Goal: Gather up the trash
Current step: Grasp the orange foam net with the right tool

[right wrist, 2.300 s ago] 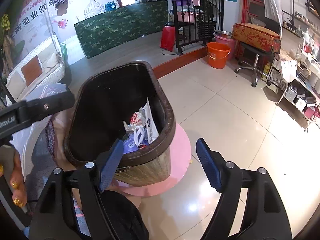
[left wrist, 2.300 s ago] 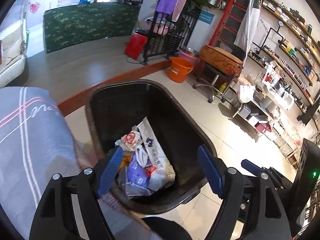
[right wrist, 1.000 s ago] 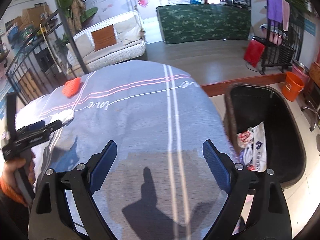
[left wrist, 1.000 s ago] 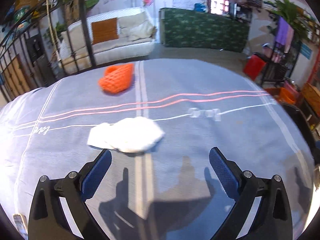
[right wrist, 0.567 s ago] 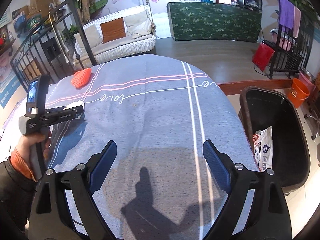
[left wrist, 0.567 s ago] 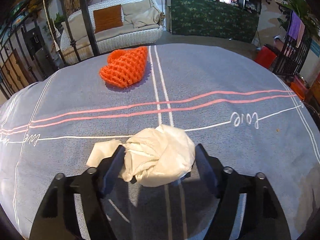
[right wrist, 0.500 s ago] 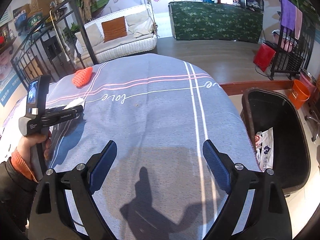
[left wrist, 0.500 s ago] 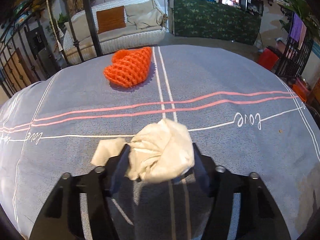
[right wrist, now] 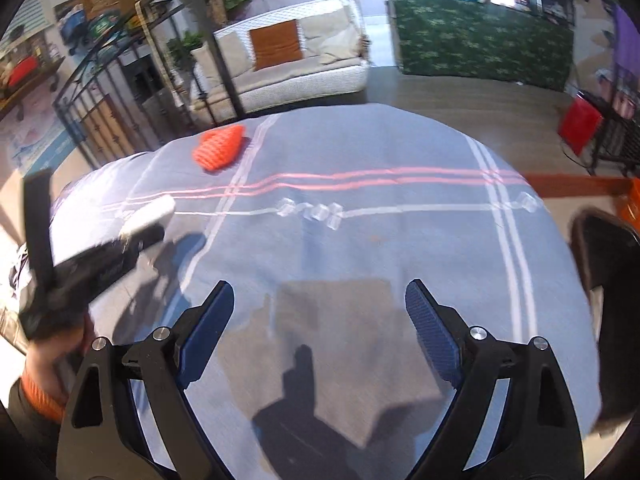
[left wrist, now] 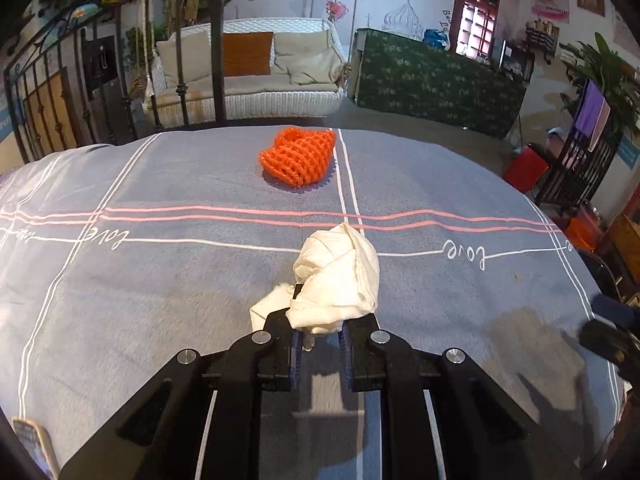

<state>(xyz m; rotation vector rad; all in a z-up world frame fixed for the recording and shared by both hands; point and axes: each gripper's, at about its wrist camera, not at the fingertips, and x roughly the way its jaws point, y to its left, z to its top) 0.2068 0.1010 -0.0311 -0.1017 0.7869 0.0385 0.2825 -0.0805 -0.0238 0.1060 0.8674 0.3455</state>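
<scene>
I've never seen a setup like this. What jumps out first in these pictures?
Most striking is the crumpled white tissue, bunched between the closing jaws of the left gripper just above the grey striped tablecloth. Beyond it, near the table's far edge, lies a bright orange foam net. The right gripper hangs over bare cloth with its jaws wide and nothing between them.

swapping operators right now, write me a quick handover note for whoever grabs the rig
Left tongs: jaws closing on the crumpled white tissue, which sits pinched between them over the grey tablecloth.
Right tongs: open, empty, above the cloth.
Orange foam net: lying on the far side of the cloth, untouched.
Bin: dark, off the cloth's right edge.
Left to do: drop the tissue in the bin, then fetch the net.
</scene>
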